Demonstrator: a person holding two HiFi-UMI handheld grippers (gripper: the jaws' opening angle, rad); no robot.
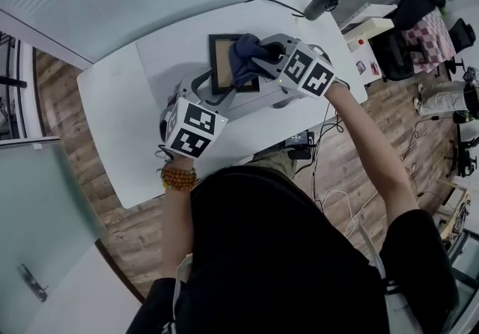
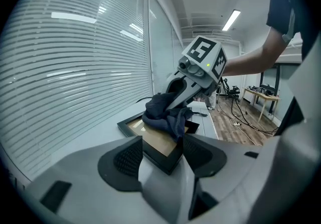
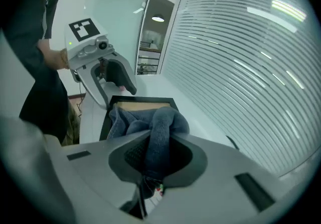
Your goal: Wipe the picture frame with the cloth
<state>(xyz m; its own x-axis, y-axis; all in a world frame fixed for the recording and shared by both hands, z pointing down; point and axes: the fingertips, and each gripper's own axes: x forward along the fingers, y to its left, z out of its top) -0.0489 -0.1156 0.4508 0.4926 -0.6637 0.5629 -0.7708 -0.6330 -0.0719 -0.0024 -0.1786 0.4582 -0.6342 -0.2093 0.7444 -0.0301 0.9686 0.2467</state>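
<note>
Cloth [image 1: 245, 59], dark blue, sits bunched on the picture frame [image 1: 220, 63], pinched between the closed jaws of the right gripper [image 3: 158, 155]. The left gripper [image 2: 160, 153] clamps the frame's near corner. The frame lies flat near the far edge of the white table [image 1: 120, 115], with bare tabletop to its left.

Cloth [image 1: 245, 58] was soft, fuzzy dark-blue fabric, picture frame [image 1: 222, 63] was matt black with a dull tan panel, table [image 1: 127, 100] was smooth matt white, floor [image 1: 120, 229] was wood-grain plank

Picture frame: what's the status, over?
Left gripper shut on picture frame corner. Right gripper shut on cloth, bunched on frame. Nothing in the way.
</note>
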